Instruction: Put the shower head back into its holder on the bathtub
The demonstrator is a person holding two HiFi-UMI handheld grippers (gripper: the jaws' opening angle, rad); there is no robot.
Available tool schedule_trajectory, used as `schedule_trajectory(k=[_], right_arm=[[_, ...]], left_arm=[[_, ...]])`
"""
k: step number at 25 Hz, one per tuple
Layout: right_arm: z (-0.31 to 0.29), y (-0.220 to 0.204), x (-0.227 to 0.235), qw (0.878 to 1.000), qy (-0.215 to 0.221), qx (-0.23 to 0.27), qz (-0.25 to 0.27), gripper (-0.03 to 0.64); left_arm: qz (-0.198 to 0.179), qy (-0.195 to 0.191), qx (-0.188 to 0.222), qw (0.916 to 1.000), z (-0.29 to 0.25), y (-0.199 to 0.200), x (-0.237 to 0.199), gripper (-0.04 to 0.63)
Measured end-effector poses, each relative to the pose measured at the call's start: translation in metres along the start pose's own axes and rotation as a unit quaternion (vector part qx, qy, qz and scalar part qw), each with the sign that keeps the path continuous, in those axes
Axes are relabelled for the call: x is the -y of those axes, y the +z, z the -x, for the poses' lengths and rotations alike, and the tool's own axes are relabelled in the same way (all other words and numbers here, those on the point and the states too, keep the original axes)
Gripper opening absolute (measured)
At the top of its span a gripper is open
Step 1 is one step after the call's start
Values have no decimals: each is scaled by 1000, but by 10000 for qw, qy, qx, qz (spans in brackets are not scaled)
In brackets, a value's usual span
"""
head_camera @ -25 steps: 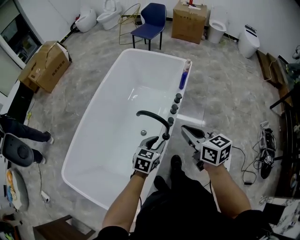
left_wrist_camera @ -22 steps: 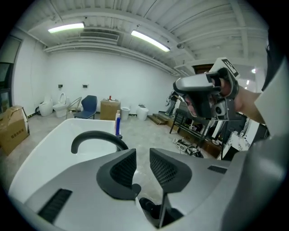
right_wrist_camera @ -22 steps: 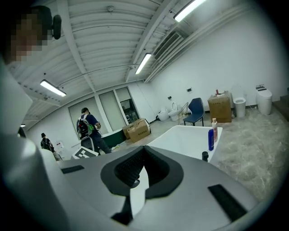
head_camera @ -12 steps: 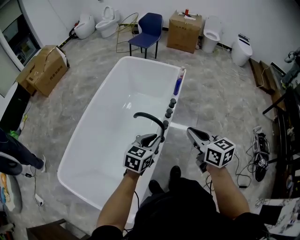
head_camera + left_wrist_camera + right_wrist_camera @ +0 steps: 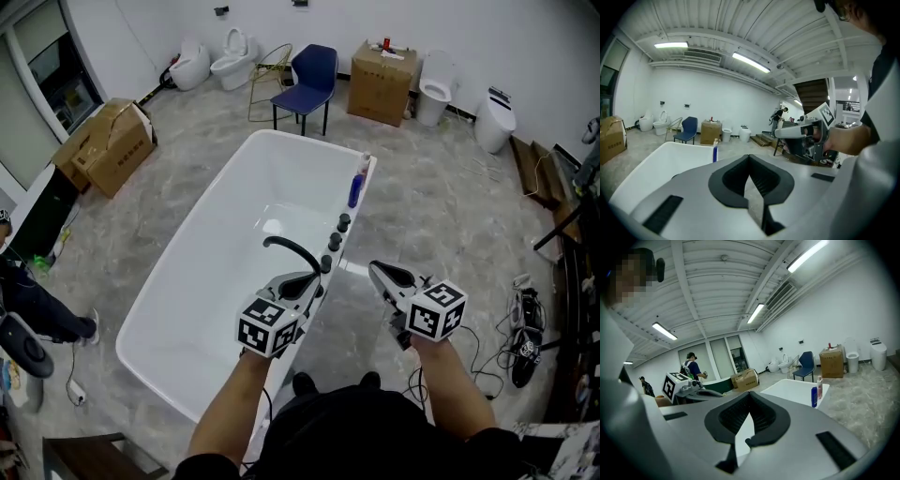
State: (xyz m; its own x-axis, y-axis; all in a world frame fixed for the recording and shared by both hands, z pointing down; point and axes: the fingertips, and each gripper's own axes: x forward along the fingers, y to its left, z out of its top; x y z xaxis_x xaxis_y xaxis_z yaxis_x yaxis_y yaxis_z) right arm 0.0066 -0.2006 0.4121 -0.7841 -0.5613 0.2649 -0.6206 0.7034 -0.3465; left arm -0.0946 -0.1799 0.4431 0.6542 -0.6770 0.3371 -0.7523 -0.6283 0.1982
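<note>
Shower head cannot be singled out among the black fittings on the bathtub rim, just beyond the left gripper; the right gripper hovers beside. Left gripper view: jaws clenched, empty. Right gripper view: clenched on nothing.

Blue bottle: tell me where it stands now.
In the head view the blue bottle stands on the right rim of the bathtub, toward the far end, beyond the row of dark knobs.
</note>
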Motion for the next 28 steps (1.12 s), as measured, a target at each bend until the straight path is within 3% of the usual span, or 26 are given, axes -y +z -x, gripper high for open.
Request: schedule_trajectory(k=[5,9,14,20,23,28], right_arm=[[47,10,24,9996,132,103,211,14],[74,26,53,9990,195,318,255,14],[99,40,79,9973,362,470,437,14],[111,62,94,9938,53,1023,436,14],[113,74,94,9906,-74,1221,610,14],[100,86,74,9879,103,1273,879,14]], left_arm=[[-187,59,306,9993,-22,38,37,15],[-327,614,726,9949,-33,71,48,15],[-102,1252,1291,9836,-33,100,56,15],[-408,1807,1312,9739,-4,108,51,17],[-552,1880,1320,9717,5,113,45,17],[-514,1917,1303,9714,11,118,25,17]])
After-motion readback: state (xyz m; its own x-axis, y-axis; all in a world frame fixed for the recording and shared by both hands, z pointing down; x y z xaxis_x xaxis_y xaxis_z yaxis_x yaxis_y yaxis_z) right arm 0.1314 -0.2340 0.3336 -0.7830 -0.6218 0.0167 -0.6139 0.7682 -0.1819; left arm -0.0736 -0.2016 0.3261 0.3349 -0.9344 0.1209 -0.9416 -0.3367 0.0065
